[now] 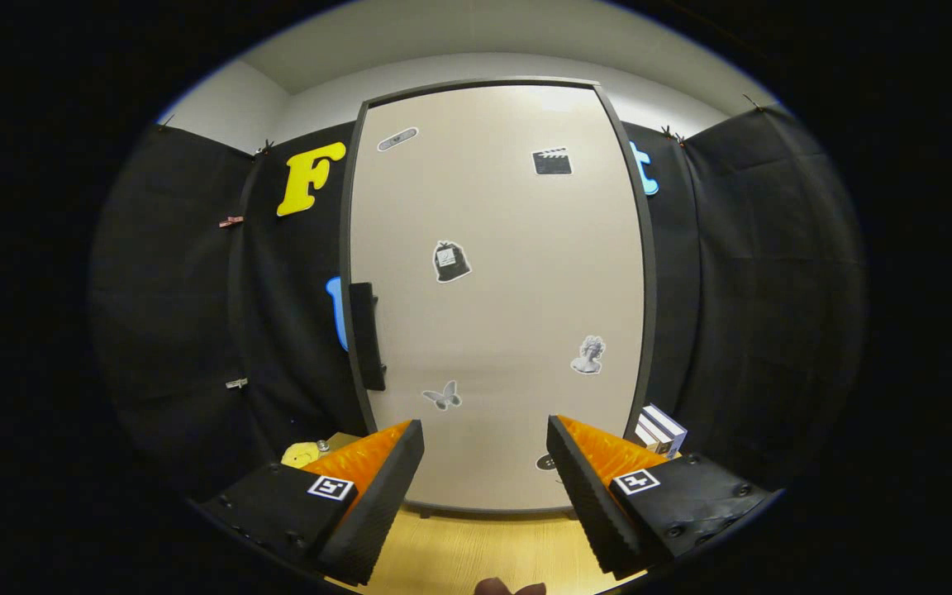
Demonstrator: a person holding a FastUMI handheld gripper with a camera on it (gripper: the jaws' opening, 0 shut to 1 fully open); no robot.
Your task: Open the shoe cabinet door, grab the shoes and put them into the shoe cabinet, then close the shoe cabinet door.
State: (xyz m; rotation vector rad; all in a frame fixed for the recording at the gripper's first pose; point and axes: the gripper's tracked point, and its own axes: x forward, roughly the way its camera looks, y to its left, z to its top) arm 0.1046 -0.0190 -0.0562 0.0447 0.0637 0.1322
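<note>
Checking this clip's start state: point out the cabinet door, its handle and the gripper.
Cabinet door [509, 314]: gripper view, bare middle of the shut beige panel.
Handle [366, 335]: gripper view, middle of the black bar on the door's left edge.
Gripper [484, 463]: gripper view, open gap midway between fingertips, nothing held.

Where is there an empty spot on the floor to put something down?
The wooden floor is bare between the open claw and the closed cabinet door. It gets crowded at the cabinet's sides: a yellow thing lies past the left finger, and a stack of boxes sits past the right finger. The door handle has free room around it.
</note>
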